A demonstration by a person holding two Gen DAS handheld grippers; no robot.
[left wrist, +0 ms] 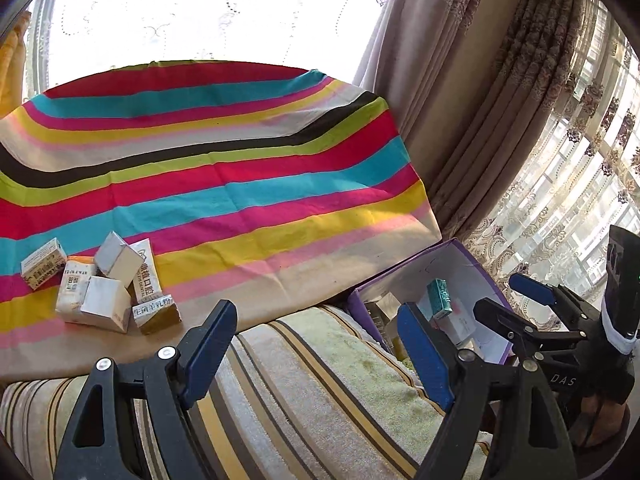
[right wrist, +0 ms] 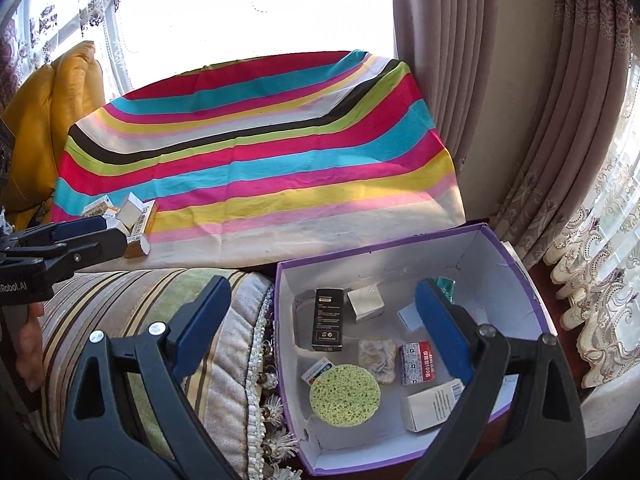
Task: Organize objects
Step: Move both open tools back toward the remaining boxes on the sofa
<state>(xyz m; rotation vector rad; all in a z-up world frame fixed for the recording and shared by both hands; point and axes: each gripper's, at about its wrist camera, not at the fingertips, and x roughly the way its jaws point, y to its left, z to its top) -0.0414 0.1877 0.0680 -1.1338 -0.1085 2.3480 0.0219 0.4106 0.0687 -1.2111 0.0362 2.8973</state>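
Observation:
A pile of small boxes (left wrist: 100,284) lies on the striped cloth (left wrist: 224,184) at the lower left; it also shows in the right wrist view (right wrist: 128,216). My left gripper (left wrist: 316,344) is open and empty, above the striped cushion (left wrist: 312,392), to the right of the pile. A purple box (right wrist: 496,252) with a white inside holds a black carton (right wrist: 328,320), a green round sponge (right wrist: 344,394), a red box (right wrist: 416,362) and other small boxes. My right gripper (right wrist: 320,328) is open and empty above the box's left side. The purple box also shows in the left wrist view (left wrist: 452,264).
Curtains (right wrist: 480,100) hang behind and to the right. A yellow leather seat (right wrist: 48,120) stands at the far left. The other gripper (right wrist: 68,248) shows at the left of the right wrist view, beside the pile.

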